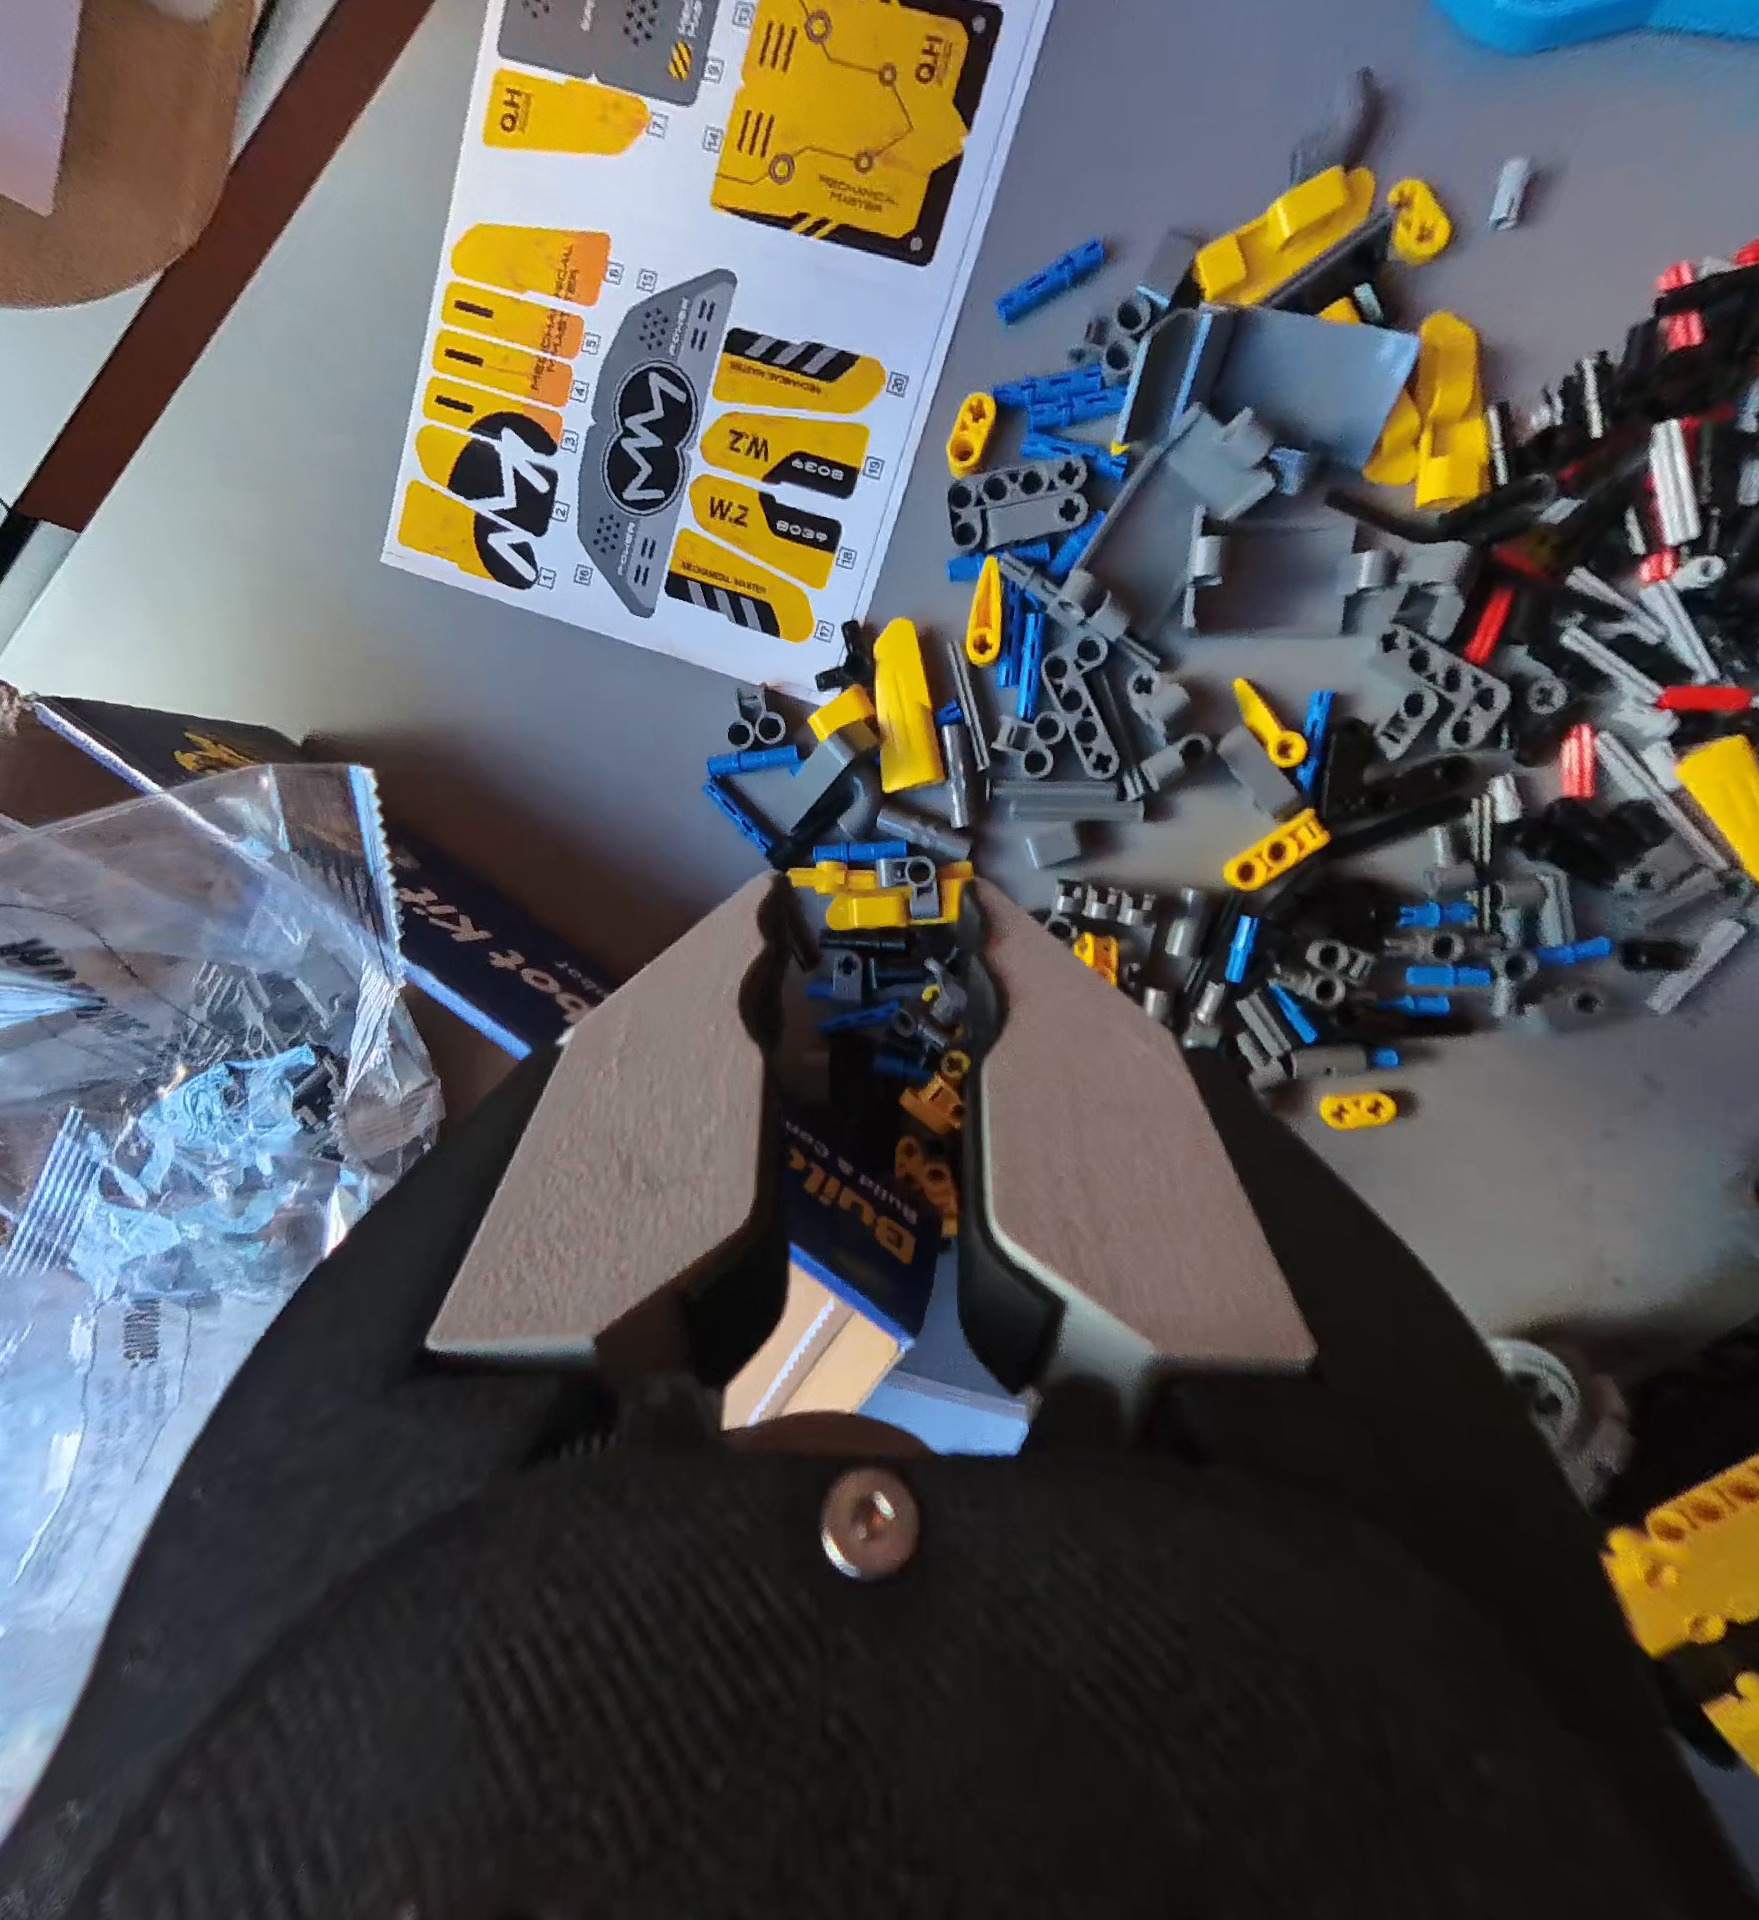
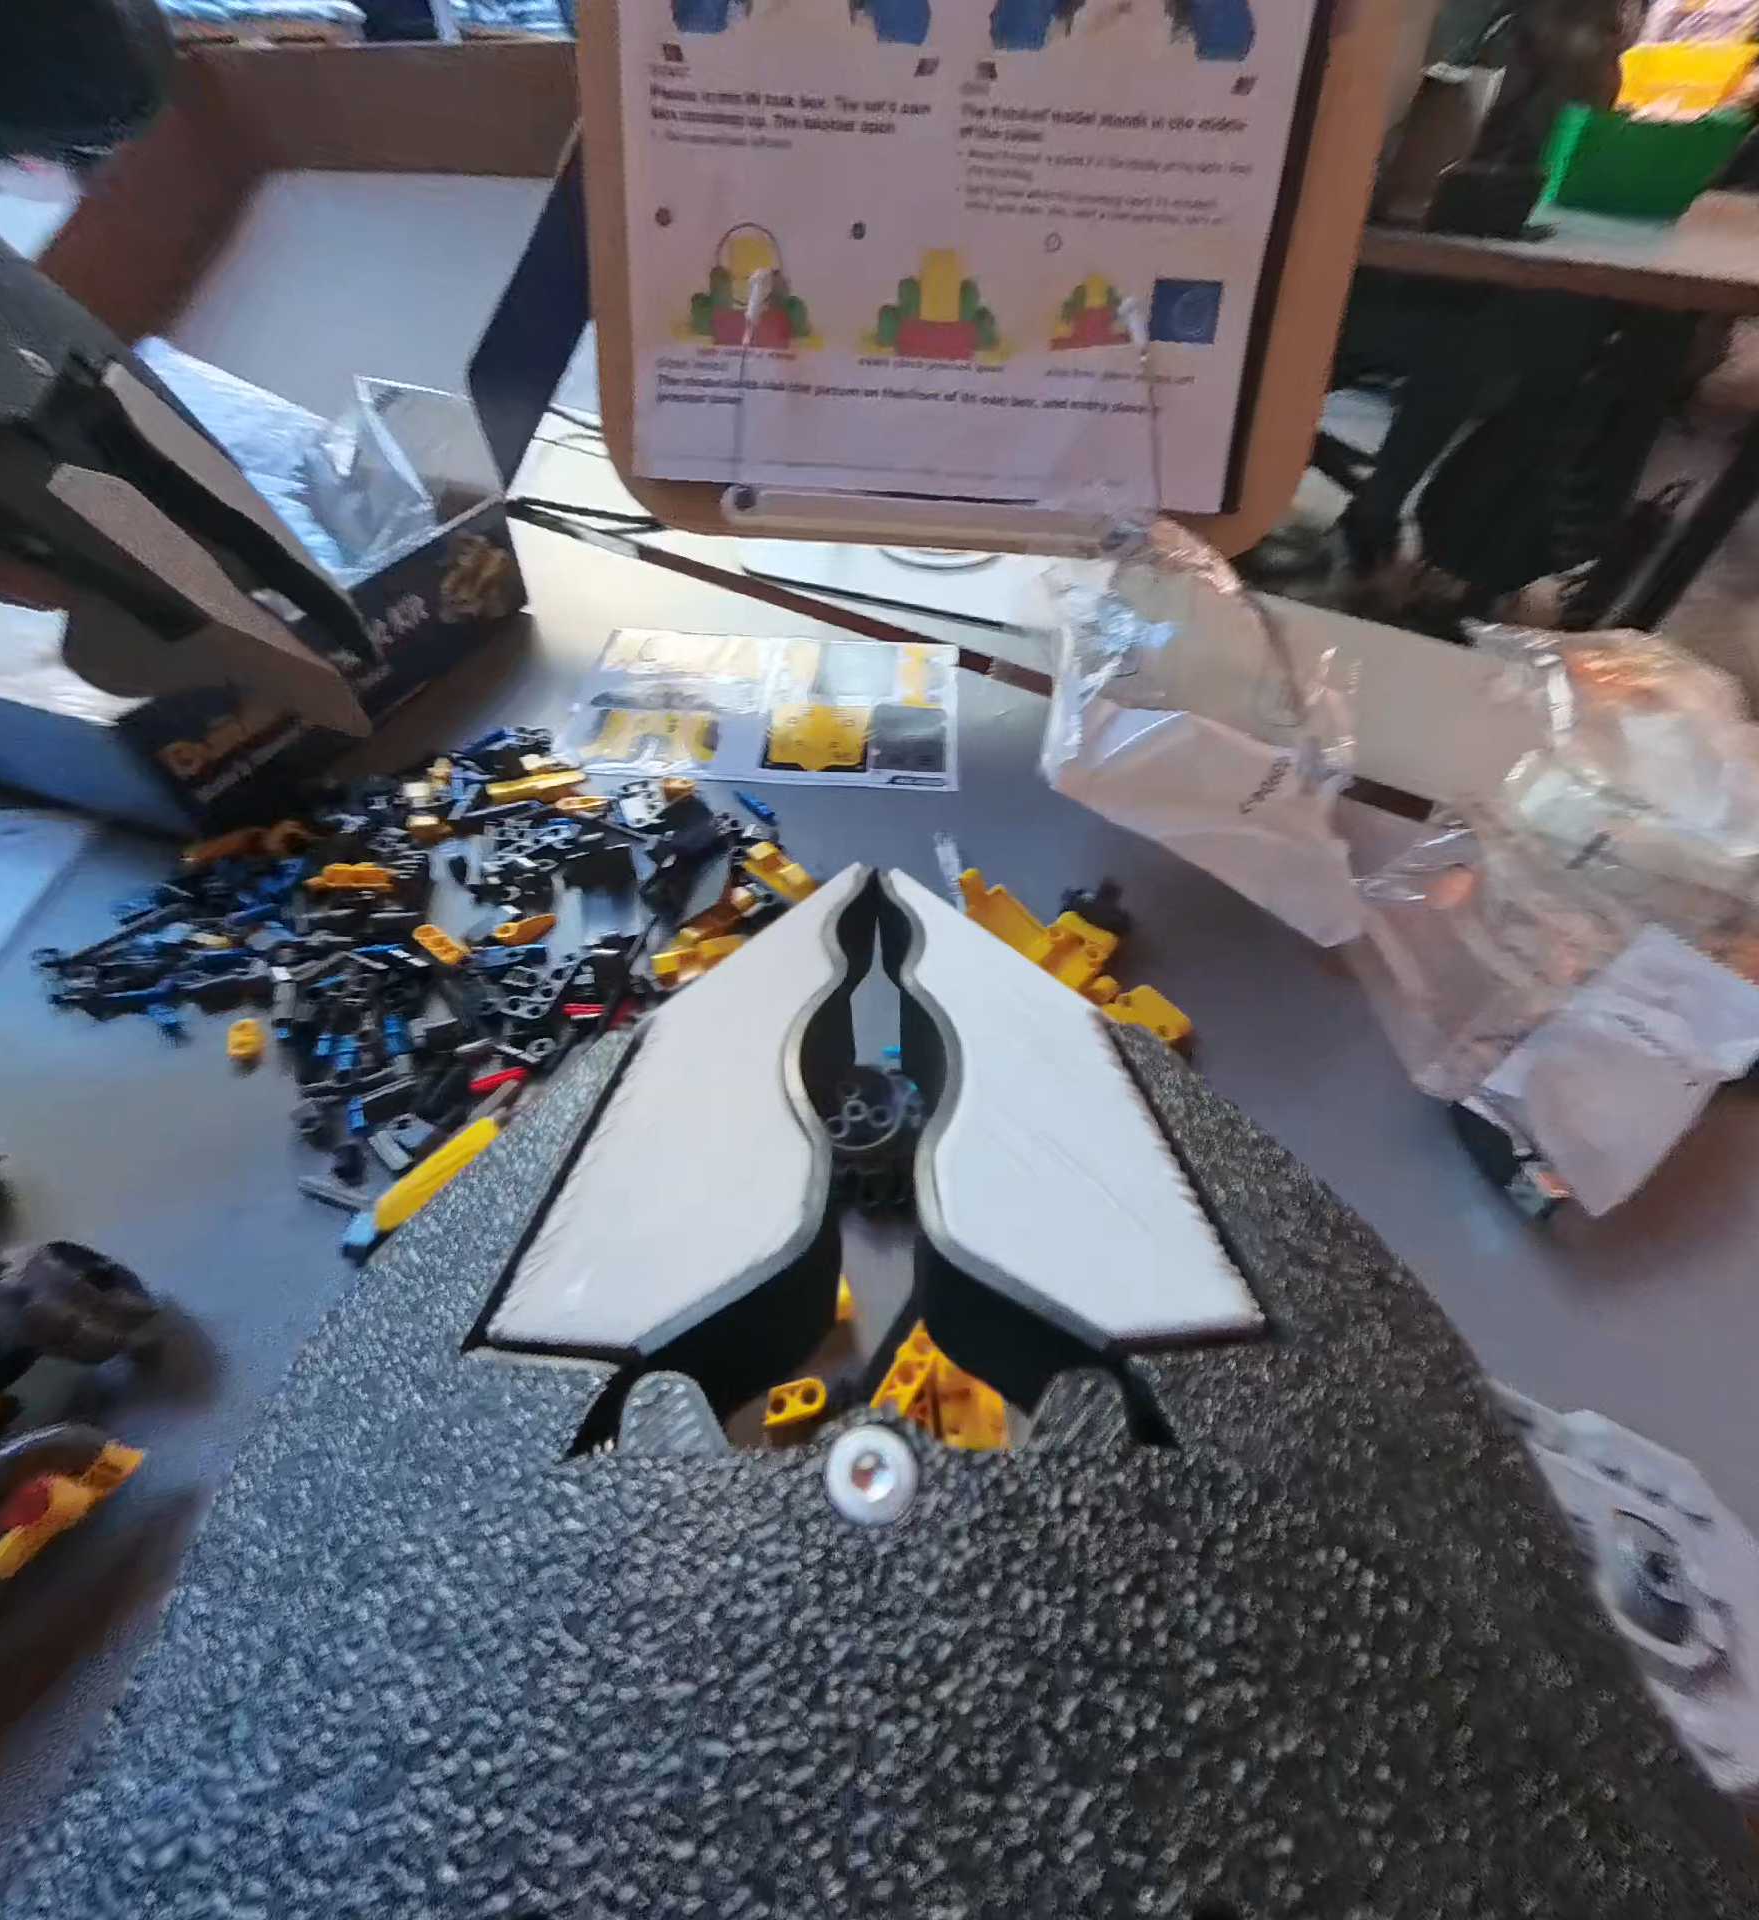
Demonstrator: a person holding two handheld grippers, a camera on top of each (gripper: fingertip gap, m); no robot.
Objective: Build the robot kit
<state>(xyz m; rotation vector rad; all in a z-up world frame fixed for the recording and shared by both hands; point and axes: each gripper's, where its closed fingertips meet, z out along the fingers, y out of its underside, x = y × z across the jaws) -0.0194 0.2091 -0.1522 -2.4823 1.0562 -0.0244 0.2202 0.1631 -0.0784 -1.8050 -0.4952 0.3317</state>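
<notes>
In the left wrist view my left gripper (image 1: 877, 894) is shut on a small yellow brick assembly (image 1: 870, 906) with a grey connector on it. I hold it above a spread pile of yellow, blue, grey, black and red building parts (image 1: 1270, 727) on the grey table. The left gripper also shows in the right wrist view (image 2: 350, 675), at the far left above a dark box. My right gripper (image 2: 877, 881) is shut with its tips together. It hovers over the near edge of the same pile (image 2: 387, 966), with yellow beam parts (image 2: 1062, 945) just behind its tips.
A sticker sheet (image 1: 709, 343) lies beyond the pile. A dark cardboard box (image 1: 480, 935) and a clear plastic bag (image 1: 127, 1039) lie to the left. Crumpled plastic bags (image 2: 1477, 831) lie to the right, and an instruction board (image 2: 937, 260) stands behind. A part-built yellow model (image 1: 1727, 1558) sits near right. My right fingertips sit around 25 centimeters from my left ones. Between my left fingertips and the part-built yellow model (image 1: 1727, 1558) there is roughly 20 centimeters.
</notes>
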